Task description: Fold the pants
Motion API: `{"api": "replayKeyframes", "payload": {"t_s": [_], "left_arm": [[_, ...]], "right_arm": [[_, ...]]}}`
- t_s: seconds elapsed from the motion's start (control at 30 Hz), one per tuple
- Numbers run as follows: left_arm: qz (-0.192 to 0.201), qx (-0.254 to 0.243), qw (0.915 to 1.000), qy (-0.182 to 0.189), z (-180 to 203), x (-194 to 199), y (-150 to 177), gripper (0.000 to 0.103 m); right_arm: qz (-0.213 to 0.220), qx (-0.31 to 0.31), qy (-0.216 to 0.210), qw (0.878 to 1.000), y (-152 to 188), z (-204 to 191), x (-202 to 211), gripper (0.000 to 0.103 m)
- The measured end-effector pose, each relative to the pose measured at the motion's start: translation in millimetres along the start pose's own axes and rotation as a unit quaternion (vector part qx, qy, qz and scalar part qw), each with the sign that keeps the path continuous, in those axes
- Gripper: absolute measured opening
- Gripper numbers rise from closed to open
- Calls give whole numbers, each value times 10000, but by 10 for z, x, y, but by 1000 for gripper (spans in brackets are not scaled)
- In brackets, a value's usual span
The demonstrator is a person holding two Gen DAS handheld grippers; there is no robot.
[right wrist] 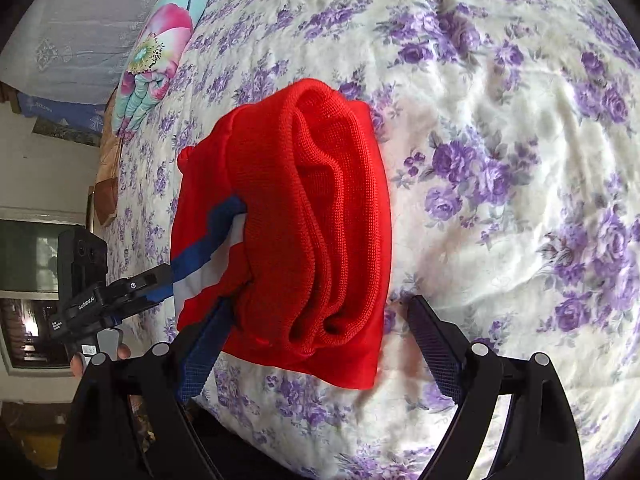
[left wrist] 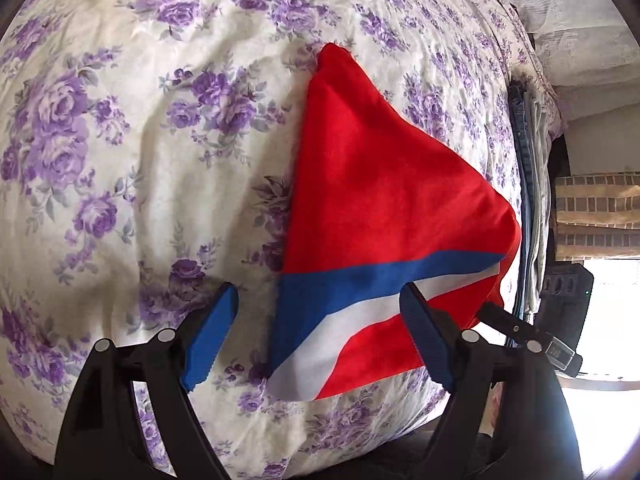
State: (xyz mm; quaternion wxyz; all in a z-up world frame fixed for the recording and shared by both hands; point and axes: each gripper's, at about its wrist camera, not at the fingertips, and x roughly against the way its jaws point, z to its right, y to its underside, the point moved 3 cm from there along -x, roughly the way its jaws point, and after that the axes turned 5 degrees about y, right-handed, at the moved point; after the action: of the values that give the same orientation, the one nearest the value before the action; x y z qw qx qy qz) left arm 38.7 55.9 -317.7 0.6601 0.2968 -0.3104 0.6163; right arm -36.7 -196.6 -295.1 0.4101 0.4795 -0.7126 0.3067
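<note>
The red pants (left wrist: 384,184) lie folded into a compact bundle on the floral bedsheet (left wrist: 120,140), with a blue and white stripe across the near end. My left gripper (left wrist: 318,336) hovers open over the striped end, its blue pads apart and not pressing the cloth. In the right wrist view the pants (right wrist: 312,220) show stacked red layers. My right gripper (right wrist: 320,350) stands open around their near edge, its pads apart from the cloth. The left gripper (right wrist: 156,280) shows at the left, by the stripe.
A teal and pink flowered pillow (right wrist: 152,60) lies at the far end of the bed. A stack of folded clothes with jeans (left wrist: 524,200) sits beyond the pants at the bed's edge. A bright window (left wrist: 608,312) and a screen (right wrist: 24,256) lie past the bed.
</note>
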Motion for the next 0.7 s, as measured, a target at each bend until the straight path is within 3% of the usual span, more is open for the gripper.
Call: {"api": "replayKeyframes", "payload": {"t_s": [0.07,0.13,0.2,0.3,0.4,0.47,0.5,0.53,0.63,0.7], "left_arm": [[-64,16,10000,6,30,-87,-67,80],[-107,6,9999,-17,59,-147,-115,84],[-103,-68,9999,-13,123,-167,-154,85],[-155,-254,9995,88,260,-202,-208,85],[-279,-330,9990,-67,299,-309,-250,85],[-263,-281,9992,-70,301,-334,-267,85],[-229,-293,9993,-48,317,-320,-266,80],[-179,-350,9992,-78,339,-293,-253,62],[-105,-637,9979,-55,435,-187,-198,42],[-82,-758,9971,-21,492,-125,-186,35]], "right_arm": [[-19,12,-28,10000,-49,-43,-70,100],[-2,50,-28,10000,-116,-131,-73,100],[0,212,-74,9997,-165,-268,-58,97],[-90,392,265,9988,-197,-364,-127,92],[-67,425,423,9982,-196,-344,-179,88],[31,568,603,9966,-178,-354,-154,70],[83,733,640,9952,-161,-372,-130,62],[147,940,597,9937,-141,-416,-83,46],[387,1436,805,9856,-88,-530,58,39],[468,1553,887,9828,-87,-569,108,39]]}}
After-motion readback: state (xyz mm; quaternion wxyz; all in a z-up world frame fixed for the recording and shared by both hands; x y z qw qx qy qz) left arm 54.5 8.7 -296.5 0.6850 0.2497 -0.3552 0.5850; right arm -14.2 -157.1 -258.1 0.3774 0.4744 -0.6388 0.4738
